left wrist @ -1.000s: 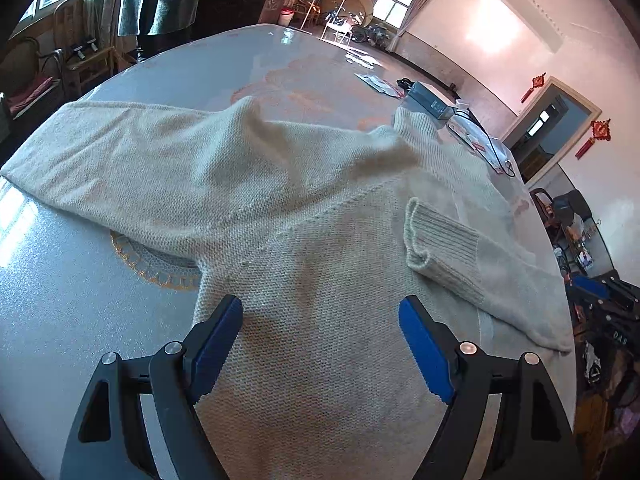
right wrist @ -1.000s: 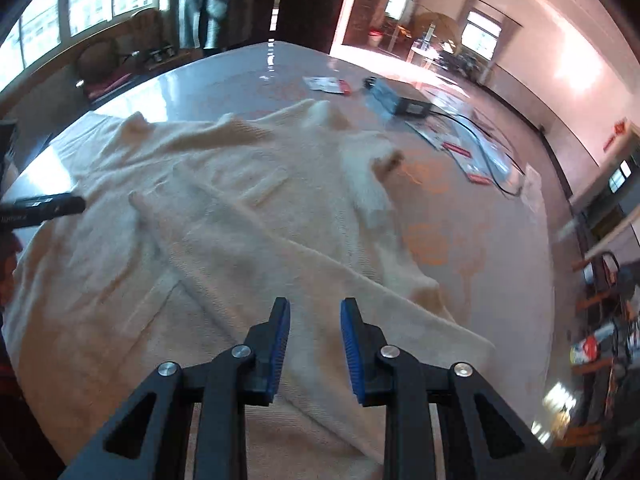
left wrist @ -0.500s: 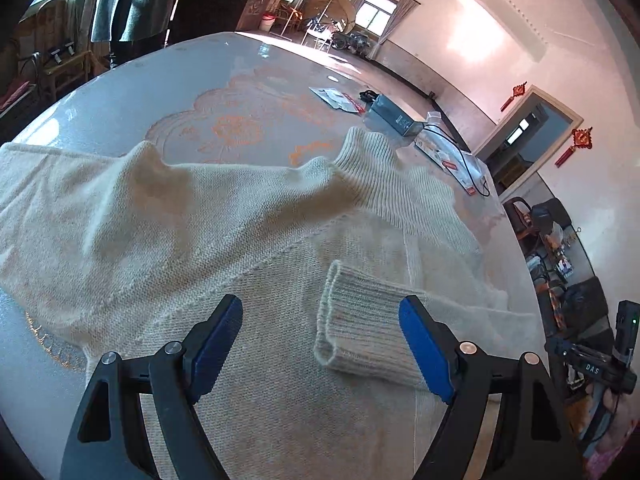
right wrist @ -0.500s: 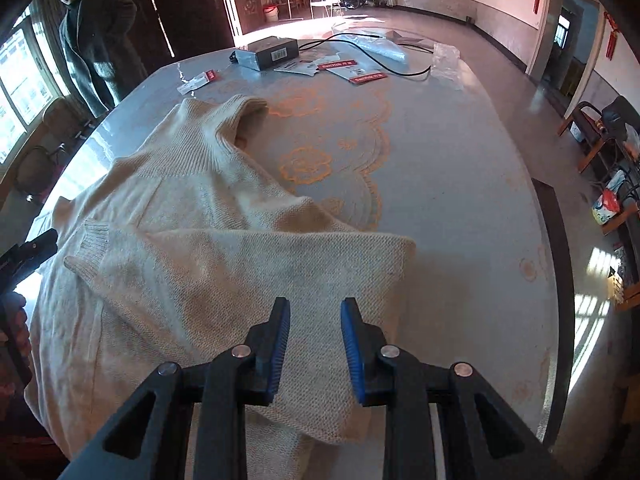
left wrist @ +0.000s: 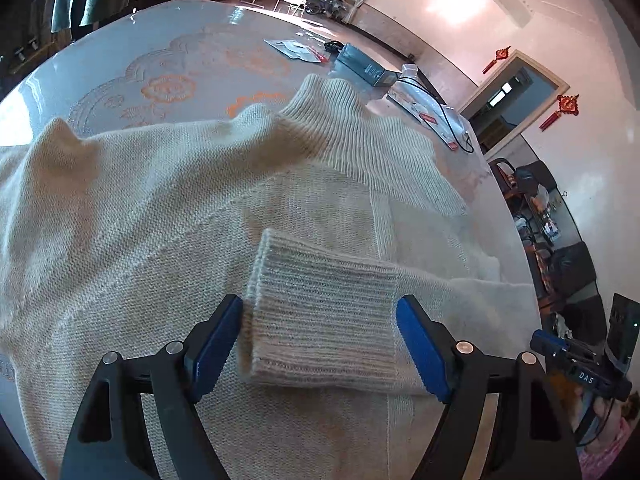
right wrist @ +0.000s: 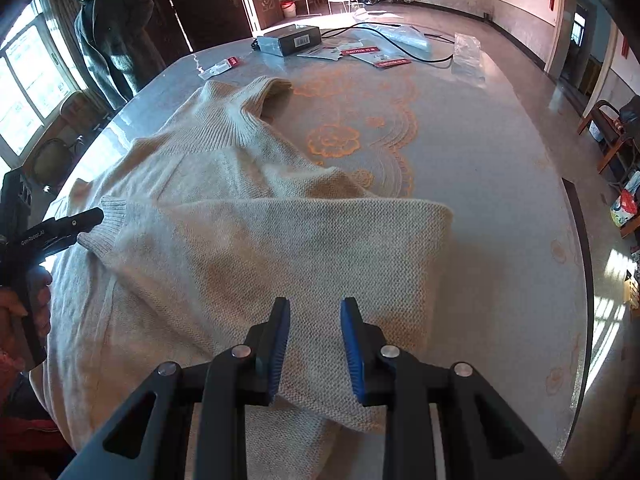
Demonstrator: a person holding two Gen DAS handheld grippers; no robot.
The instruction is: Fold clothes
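Cream knit sweater [left wrist: 168, 216] lies spread on the counter [right wrist: 480, 184], filling the lower left of both frames; ribbed turtleneck collar [left wrist: 340, 120] points to upper centre in the left wrist view; one sleeve is folded across the body, its ribbed cuff [left wrist: 320, 320] sitting low centre in that view; left gripper [left wrist: 320, 344] straddles the cuff, fingers closing, left pad at the cuff's edge, right pad near its far end, cannot tell if they press yet; right gripper [right wrist: 314, 344] is low centre in its own view over the folded sleeve [right wrist: 280, 248], fingers narrowly apart, gripping nothing visible; dark box [right wrist: 289, 39], leaflets [right wrist: 376, 56] and cable [right wrist: 400, 46] at the counter's far end, upper centre; person in dark coat [right wrist: 112, 36] stands upper left.
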